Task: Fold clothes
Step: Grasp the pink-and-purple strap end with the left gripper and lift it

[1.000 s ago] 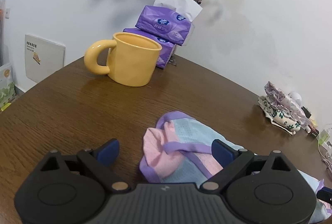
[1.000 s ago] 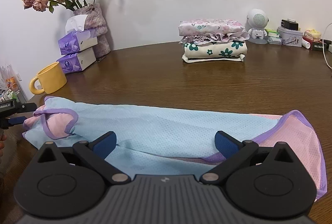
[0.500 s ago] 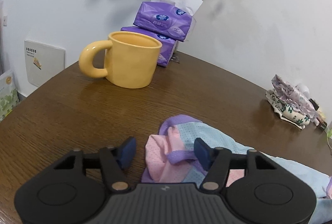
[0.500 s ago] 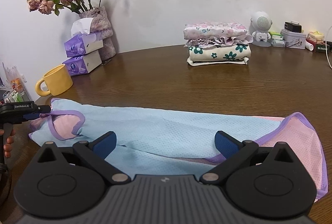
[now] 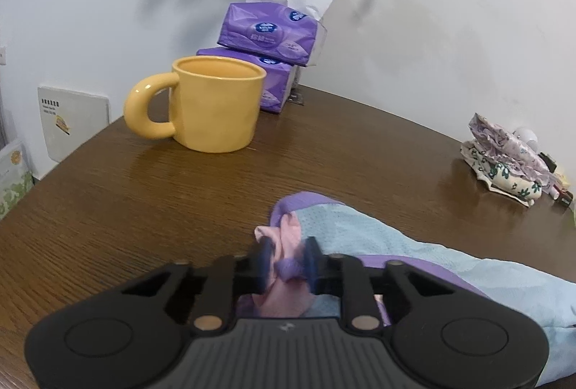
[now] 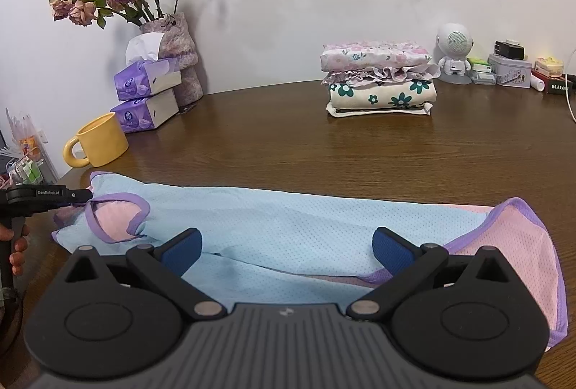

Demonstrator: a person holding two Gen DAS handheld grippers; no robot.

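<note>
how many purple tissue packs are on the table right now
2. They are stacked by the vase: the upper pack sits on the lower pack, just behind the yellow mug. Nothing suggests more, though the vase could hide one.

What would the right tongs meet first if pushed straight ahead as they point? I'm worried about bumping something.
Probably the light blue garment: it lies on the table between the open right tongs, which point down at it. Depth is hard to judge.
</note>
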